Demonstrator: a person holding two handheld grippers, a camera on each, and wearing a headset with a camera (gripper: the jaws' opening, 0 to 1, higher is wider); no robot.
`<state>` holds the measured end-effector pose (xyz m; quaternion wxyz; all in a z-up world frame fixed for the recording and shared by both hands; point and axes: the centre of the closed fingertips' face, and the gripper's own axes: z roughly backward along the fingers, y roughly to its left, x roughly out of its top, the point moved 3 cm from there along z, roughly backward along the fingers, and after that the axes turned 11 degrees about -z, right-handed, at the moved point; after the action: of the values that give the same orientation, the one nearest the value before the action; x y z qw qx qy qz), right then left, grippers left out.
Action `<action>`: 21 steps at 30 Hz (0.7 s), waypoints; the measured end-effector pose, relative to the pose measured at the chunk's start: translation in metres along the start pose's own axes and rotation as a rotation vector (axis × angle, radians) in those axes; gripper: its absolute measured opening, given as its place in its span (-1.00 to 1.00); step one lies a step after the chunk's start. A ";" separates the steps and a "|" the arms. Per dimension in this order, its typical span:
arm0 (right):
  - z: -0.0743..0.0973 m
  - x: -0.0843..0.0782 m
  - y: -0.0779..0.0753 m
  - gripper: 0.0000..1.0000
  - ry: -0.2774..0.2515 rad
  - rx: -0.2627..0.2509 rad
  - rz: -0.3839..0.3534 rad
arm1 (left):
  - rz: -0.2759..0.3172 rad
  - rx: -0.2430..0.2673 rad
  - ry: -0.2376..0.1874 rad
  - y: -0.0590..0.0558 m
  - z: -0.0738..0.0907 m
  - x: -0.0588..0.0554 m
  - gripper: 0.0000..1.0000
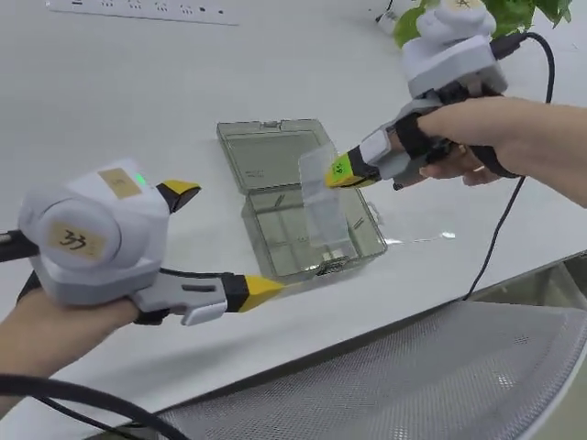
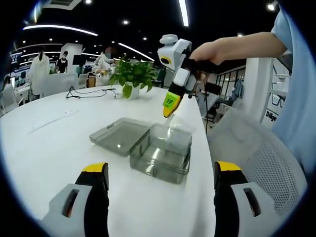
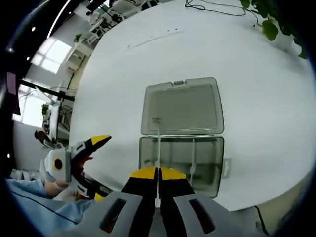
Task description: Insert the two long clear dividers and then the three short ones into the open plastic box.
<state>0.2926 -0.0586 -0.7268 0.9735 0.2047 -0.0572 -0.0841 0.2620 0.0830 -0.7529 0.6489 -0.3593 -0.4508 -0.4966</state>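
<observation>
I see the smoky clear box open on the counter, its lid lying flat behind. A clear divider hangs upright over the base, pinched in my right tongs. A second divider stands inside.

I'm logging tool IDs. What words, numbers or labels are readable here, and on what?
"33": tan sticker on the white round housing of the left tool.
"19": green sticker by the yellow tip of the right tool.
Dark lettering on the far white wall, left gripper view: too blurred to read.
</observation>
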 end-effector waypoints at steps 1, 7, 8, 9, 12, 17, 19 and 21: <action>-0.002 0.001 -0.001 -0.96 0.021 -0.012 0.017 | 0.003 -0.002 -0.001 0.001 0.000 -0.001 0.79; -0.013 -0.002 0.001 -0.96 0.060 -0.053 0.012 | 0.011 -0.005 -0.012 0.001 -0.001 -0.002 0.77; -0.014 -0.005 0.002 -0.96 0.065 -0.052 0.019 | 0.014 -0.005 -0.015 0.001 -0.001 -0.001 0.76; -0.014 -0.007 0.001 -0.96 0.073 -0.064 0.012 | 0.014 -0.005 -0.018 0.001 -0.001 -0.001 0.76; -0.016 -0.009 0.000 -0.96 0.088 -0.075 0.012 | 0.019 -0.004 -0.020 0.001 -0.001 -0.002 0.76; -0.019 -0.016 0.002 -0.96 0.106 -0.087 0.017 | 0.028 0.001 -0.020 0.001 0.000 -0.005 0.75; -0.021 -0.017 0.002 -0.96 0.116 -0.092 0.017 | 0.032 0.002 -0.021 0.000 0.000 -0.006 0.75; -0.023 -0.016 -0.002 -0.96 0.127 -0.098 0.018 | 0.035 0.002 -0.021 -0.001 -0.001 -0.007 0.74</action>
<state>0.2801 -0.0480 -0.7497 0.9848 0.1610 0.0070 -0.0648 0.2604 0.0845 -0.7595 0.6530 -0.3716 -0.4518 -0.4810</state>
